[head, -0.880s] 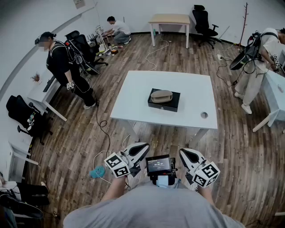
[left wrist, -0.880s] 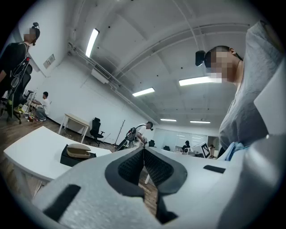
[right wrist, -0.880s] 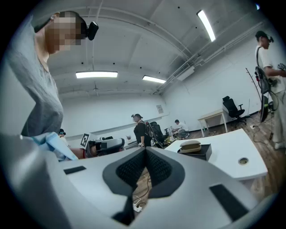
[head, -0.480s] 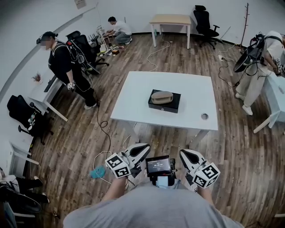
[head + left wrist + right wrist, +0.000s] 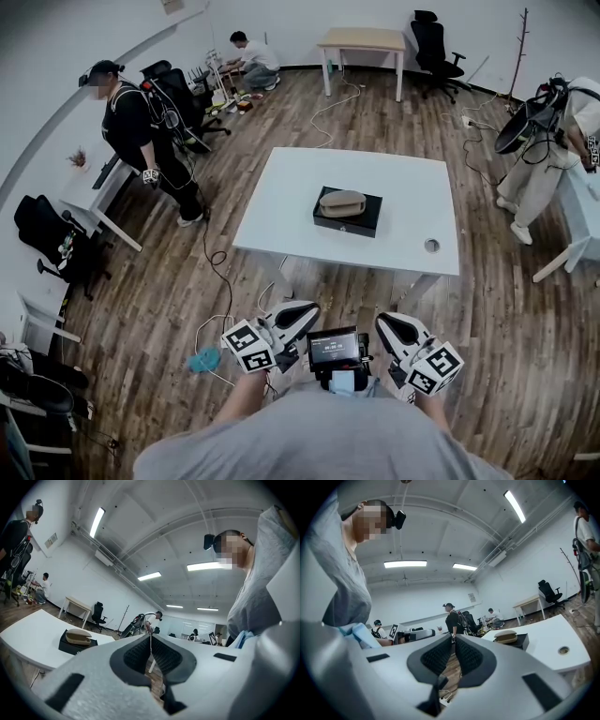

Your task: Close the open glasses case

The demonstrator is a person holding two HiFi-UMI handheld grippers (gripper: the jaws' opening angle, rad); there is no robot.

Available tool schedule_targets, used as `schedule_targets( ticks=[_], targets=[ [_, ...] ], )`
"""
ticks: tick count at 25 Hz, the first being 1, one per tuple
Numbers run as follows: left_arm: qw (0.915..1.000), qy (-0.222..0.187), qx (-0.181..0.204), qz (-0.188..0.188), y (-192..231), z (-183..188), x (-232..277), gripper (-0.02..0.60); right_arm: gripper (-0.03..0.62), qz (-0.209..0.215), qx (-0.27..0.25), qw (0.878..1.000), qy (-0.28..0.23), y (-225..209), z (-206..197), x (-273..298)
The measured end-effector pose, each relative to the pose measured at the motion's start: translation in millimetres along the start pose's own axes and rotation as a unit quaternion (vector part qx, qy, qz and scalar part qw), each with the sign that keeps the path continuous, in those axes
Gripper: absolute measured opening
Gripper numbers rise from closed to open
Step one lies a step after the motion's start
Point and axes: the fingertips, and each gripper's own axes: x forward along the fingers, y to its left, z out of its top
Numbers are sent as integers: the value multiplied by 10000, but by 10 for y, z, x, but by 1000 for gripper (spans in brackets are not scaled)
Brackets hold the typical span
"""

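Barely anything has shifted: your bench point(image 5: 281, 211) stays well ahead, its black box point(image 5: 349, 223) carrying the tan glasses case point(image 5: 341, 201). Your left gripper point(image 5: 298, 314) and right gripper point(image 5: 390, 326) hang near your waist, jaws pressed together, empty.

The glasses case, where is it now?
In the head view the case lies on a black box near the middle of the white table.

A: We log the table point(image 5: 403, 202) as smooth matt white, the floor point(image 5: 141, 291) as grained wood planks.
B: Glasses case point(image 5: 340, 201) tan, matt; box point(image 5: 366, 223) black, matt. We tag the left gripper point(image 5: 150, 636) pads point(image 5: 136, 655) as ribbed, dark, rubbery-looking.
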Motion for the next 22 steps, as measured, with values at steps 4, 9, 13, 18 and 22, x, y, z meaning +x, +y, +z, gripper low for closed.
schedule_targets(
  ticks=[4, 9, 13, 18, 22],
  targets=[
    [10000, 12, -37, 5, 5, -13, -6, 20, 34, -111, 59, 9999, -25, -39, 16, -23],
    [10000, 0, -58, 9, 34, -31, -25, 20, 34, -130, 83, 9999, -33, -42, 6, -17],
    [10000, -13, -55, 19, 27, -25, -31, 20, 34, -119, 70, 9999, -11, -20, 3, -15],
    [10000, 2, -50, 19, 15, -26, -59, 20, 34, -128, 63, 9999, -36, 9, 12, -19],
    [9999, -23, -82, 61, 10, -46, -63, 20, 34, -151, 90, 9998, -27, 4, -27, -64]
  ],
)
